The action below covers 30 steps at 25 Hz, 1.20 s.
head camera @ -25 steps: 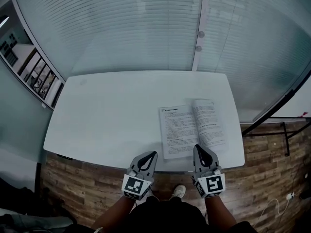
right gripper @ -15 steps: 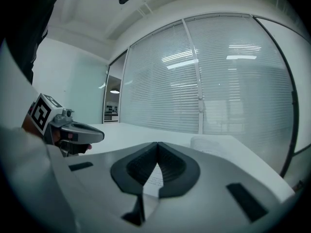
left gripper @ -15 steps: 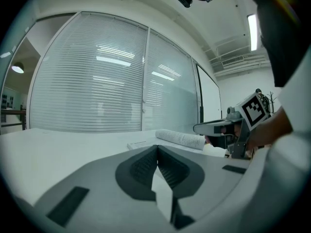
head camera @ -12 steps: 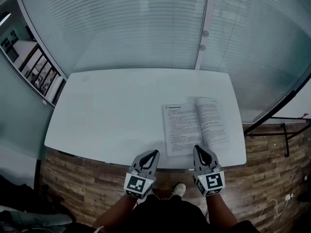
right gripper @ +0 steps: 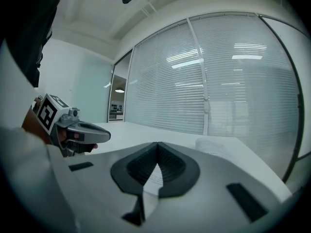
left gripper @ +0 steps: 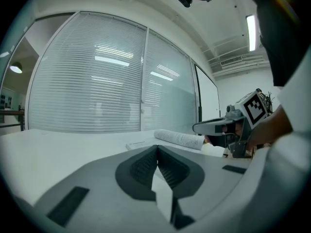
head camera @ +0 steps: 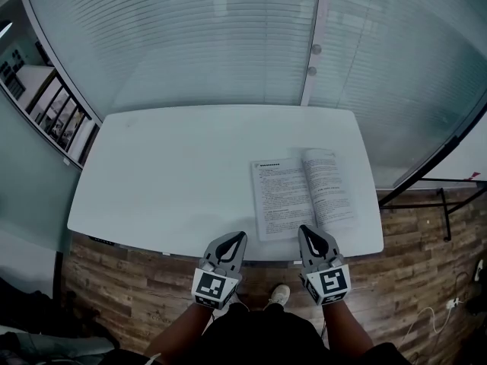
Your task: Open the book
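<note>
The book point(head camera: 300, 194) lies open and flat on the white table point(head camera: 183, 173), near its front right, printed pages up. Its right page curls up a little. My right gripper point(head camera: 303, 230) is shut, its tip just at the table's front edge below the book's lower edge, holding nothing. To its left, my left gripper point(head camera: 240, 236) is shut as well, off the front edge and apart from the book. In the left gripper view the book point(left gripper: 177, 138) lies ahead on the right, beside the other gripper point(left gripper: 214, 126). In the right gripper view its curled page point(right gripper: 216, 144) shows beyond the shut jaws.
A glass wall with blinds point(head camera: 228, 44) stands behind the table. A shelf unit point(head camera: 57, 116) is at the left. A black metal frame point(head camera: 430, 188) stands on the wooden floor point(head camera: 426, 280) at the right. The person's shoe point(head camera: 279, 297) shows below the table edge.
The right gripper has drawn back slightly toward the table's front edge and sunk a little. The left gripper has kept still. The book lies open as before.
</note>
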Available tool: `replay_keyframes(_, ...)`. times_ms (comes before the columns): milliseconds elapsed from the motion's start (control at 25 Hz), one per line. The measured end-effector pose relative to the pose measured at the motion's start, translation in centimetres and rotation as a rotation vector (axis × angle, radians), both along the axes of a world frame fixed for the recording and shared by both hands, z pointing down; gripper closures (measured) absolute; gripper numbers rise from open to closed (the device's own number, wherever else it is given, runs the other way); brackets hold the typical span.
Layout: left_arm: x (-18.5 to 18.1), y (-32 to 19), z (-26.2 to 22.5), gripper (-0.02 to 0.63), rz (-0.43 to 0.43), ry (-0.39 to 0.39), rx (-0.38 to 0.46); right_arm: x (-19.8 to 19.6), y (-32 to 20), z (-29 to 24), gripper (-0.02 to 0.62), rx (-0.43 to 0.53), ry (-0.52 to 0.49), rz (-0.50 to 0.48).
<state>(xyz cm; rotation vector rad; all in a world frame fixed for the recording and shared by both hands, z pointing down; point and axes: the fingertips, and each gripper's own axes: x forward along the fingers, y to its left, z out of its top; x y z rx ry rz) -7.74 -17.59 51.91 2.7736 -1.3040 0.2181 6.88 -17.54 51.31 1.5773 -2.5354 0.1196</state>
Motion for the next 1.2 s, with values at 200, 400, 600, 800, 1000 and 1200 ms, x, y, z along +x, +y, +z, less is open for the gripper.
replay_keyframes(200,0.44,0.22,0.22,0.594,0.013,-0.001,-0.002,0.24,0.03,-0.28,0.591,0.026,0.001,0.001)
replay_keyframes(400,0.72,0.24,0.11,0.594,0.021,-0.004,0.002,0.42,-0.07,-0.19,0.591,0.035,-0.003,0.011)
replay_keyframes(600,0.70,0.15,-0.04,0.594,0.023,-0.006,0.003,0.38,-0.04,-0.04,0.591,0.012,0.006,0.014)
replay_keyframes(800,0.92,0.04,0.11,0.594,0.024,-0.002,-0.002,0.45,-0.37,-0.33,0.591,0.034,0.003,0.011)
replay_keyframes(1000,0.62,0.05,0.08,0.594,0.026,-0.004,-0.004,0.09,-0.43,-0.26,0.591,0.039,0.003,0.011)
replay_keyframes(1200,0.59,-0.18,-0.07,0.594,0.031,-0.020,0.005,0.07,-0.45,-0.63,0.591,0.039,0.010,0.008)
